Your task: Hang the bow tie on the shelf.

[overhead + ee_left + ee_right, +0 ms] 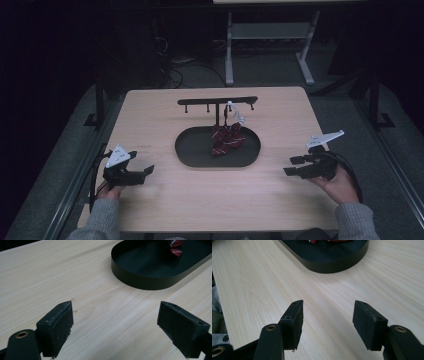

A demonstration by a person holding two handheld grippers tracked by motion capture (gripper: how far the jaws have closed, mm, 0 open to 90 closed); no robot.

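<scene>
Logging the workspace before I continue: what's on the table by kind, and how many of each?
Black oval metal tray: 1
Black T-shaped hanging rack with pegs: 1
Pile of red patterned fabric items: 1 (separate pieces can't be counted)
Handheld black grippers: 2, left, right
Total: 5

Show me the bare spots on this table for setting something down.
Bare wood lies between the left claw and the right claw, in front of the black tray, and along both sides of it. The middle is crowded: red items under the hanger stand.
</scene>
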